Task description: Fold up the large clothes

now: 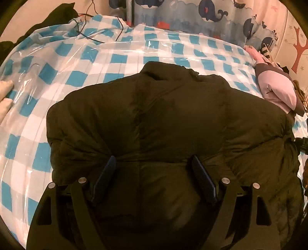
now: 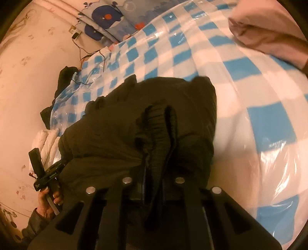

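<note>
So the big dark puffer jacket (image 1: 169,119) is lying spread across the bed, on top of the blue-and-white checked sheet (image 1: 80,77) that's got a clear plastic cover over it. Collar end is pointing away toward the whale-print curtain (image 1: 207,13), and a pink garment (image 1: 275,88) is sitting off at the bed's edge.

The left gripper (image 1: 154,163) is hovering over the lower body of the jacket with its fingers spread wide, nothing pinched between them. The right gripper (image 2: 159,134) is closed down narrow on a ribbed cuff (image 2: 157,123) at the end of a sleeve, looks like a solid pinch on the knit part.

My take on handling: this thing is going to be soft and puffy, light for its bulk, and springy, so folds will probably want to pop back open. The shell looks smooth, so I'm guessing it's sliding easily on that plastic, and a pinch on padded panels could slip. Cuffs, hem edge and collar seem like the best places to grab, since those are thinner and firmer than the quilted bits.
</note>
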